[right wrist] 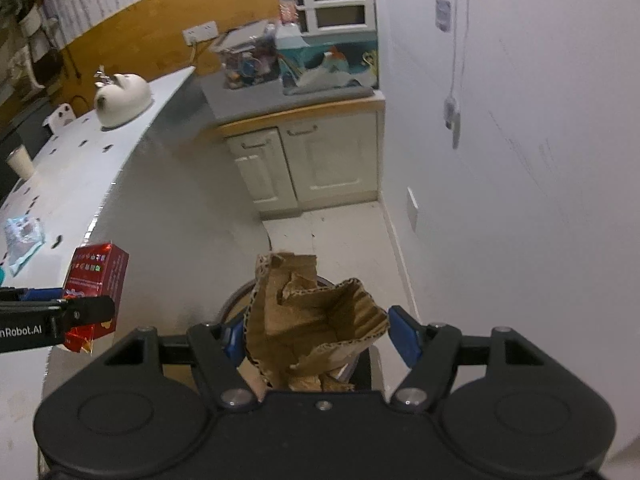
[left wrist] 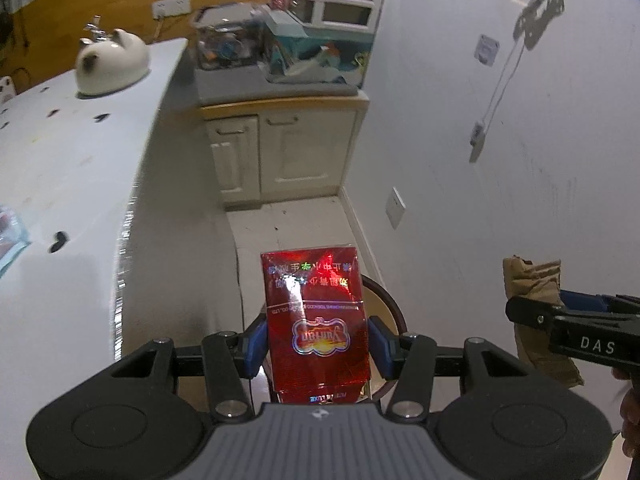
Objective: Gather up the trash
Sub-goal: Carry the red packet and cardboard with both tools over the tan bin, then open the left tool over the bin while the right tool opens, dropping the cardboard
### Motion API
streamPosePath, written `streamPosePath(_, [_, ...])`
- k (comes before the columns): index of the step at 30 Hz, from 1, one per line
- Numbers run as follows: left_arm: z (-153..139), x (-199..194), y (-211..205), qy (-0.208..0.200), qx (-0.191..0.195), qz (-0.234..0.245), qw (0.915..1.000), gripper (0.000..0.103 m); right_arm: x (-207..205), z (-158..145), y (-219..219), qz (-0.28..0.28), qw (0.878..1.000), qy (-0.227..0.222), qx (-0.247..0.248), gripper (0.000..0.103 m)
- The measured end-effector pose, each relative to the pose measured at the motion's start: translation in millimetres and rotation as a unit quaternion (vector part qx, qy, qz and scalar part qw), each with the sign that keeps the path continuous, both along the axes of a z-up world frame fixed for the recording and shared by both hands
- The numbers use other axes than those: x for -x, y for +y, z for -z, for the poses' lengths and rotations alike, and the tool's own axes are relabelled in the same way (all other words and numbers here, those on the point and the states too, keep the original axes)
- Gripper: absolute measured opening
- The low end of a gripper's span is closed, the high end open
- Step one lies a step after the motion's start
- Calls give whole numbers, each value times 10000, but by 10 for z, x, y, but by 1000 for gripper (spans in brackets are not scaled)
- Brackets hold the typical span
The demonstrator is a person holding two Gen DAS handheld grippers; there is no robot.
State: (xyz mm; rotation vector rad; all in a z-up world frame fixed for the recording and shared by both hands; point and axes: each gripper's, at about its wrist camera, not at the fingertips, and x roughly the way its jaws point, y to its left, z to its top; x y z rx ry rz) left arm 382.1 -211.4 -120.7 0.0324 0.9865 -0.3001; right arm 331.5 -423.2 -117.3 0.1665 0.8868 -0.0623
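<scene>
A white counter [left wrist: 72,184] fills the left of both views, dotted with small dark marks, and a white wall [right wrist: 520,160] runs down the right. Between them a strip of pale floor [left wrist: 288,224] leads to a cream cabinet [right wrist: 312,164] with a cluttered grey top. On the counter sits a white cat-shaped kettle [left wrist: 110,60]; a paper cup [right wrist: 20,162] and a crumpled clear wrapper [right wrist: 24,236] lie on it nearer the camera.

Down on the floor stands a round bin [left wrist: 390,304] with a dark rim — mostly hidden behind the held things, so what lies inside cannot be told.

The right gripper [right wrist: 316,336] is clamped on crumpled brown cardboard [right wrist: 316,312], its blue pads [right wrist: 404,336] pressed to both sides, above the bin.

The left gripper [left wrist: 318,344] grips a red cigarette pack [left wrist: 316,312] by its sides — upright between the pads, over the bin's rim.
</scene>
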Motion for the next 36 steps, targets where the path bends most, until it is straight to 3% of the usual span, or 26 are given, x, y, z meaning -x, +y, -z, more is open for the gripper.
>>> streamPosePath(10, [546, -505, -189, 520, -23, 222, 9984, 52, -346, 423, -192, 238, 9989, 383, -82, 70])
streamPosePath(17, [1158, -828, -305, 1046, -72, 346, 9939, 52, -660, 879, -246, 345, 9958, 820, -213, 70])
streamPosePath(21, [1501, -976, -384, 1250, -154, 558, 9905, 53, -863, 1200, -280, 476, 9913, 1094, -557, 71])
streamPosePath(31, [2101, -1511, -598, 1191, -506, 1143, 9850, 55, -1166, 1667, -182, 531, 9850, 1391, -873, 72])
streamPosePath(33, [2216, -1575, -615, 1298, -523, 1252, 9822, 61, -1186, 1733, -205, 630, 9826, 1436, -999, 72])
streamPosePath(35, [2277, -1584, -620, 1270, -644, 1260, 9818, 86, -1213, 1803, -236, 768, 9790, 1494, -1154, 73])
streamPosePath(36, [2279, -1563, -617, 1236, -678, 1267, 9819, 88, -1220, 1831, -246, 818, 9776, 1507, -1220, 73])
